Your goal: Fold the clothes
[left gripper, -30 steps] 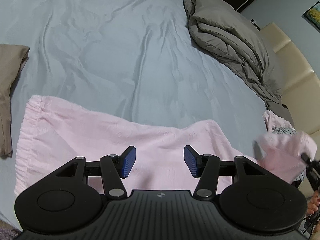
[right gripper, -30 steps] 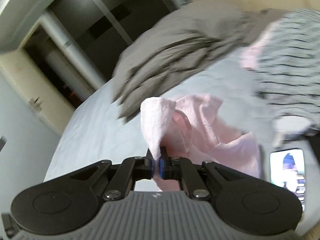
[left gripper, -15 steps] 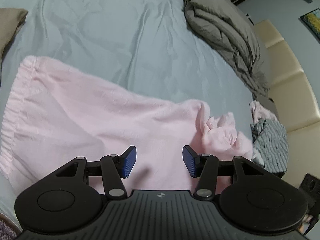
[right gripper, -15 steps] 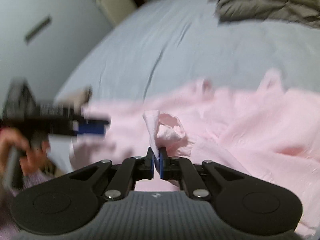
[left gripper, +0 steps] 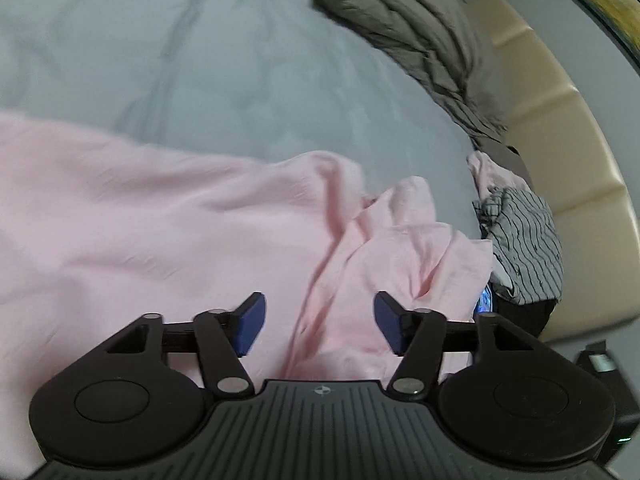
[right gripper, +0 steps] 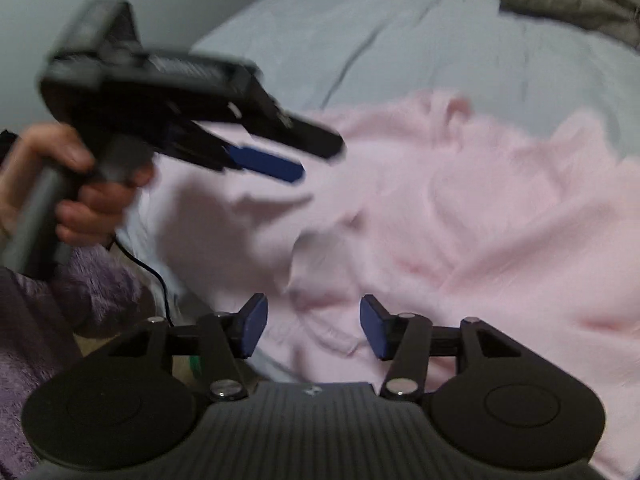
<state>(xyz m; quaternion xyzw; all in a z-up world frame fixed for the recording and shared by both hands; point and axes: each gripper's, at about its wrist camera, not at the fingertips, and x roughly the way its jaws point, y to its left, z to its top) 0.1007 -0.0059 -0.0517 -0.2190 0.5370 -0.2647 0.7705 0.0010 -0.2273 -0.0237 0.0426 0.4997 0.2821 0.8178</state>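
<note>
A pale pink garment (left gripper: 168, 232) lies spread over the light blue bed sheet (left gripper: 200, 60), its right end bunched into folds (left gripper: 404, 236). My left gripper (left gripper: 318, 322) hovers just above the pink cloth, its jaws opening with nothing pressed between the blue pads. My right gripper (right gripper: 310, 328) is over the near edge of the same pink garment (right gripper: 460, 208); its jaws are opening and the cloth lies loose beneath them. The right wrist view also shows the left gripper (right gripper: 276, 152), blurred, held by a hand (right gripper: 76, 196).
A grey duvet (left gripper: 404, 32) is heaped at the far right of the bed. A striped grey garment (left gripper: 524, 244) and another pink piece (left gripper: 488, 170) lie at the bed's right edge beside a beige headboard (left gripper: 560, 128). A purple fleece sleeve (right gripper: 48, 312) shows lower left.
My right gripper swung left with a pinched fold of pink cloth, then opened and let it go. My left gripper moved right and lower over the garment and opened wider.
</note>
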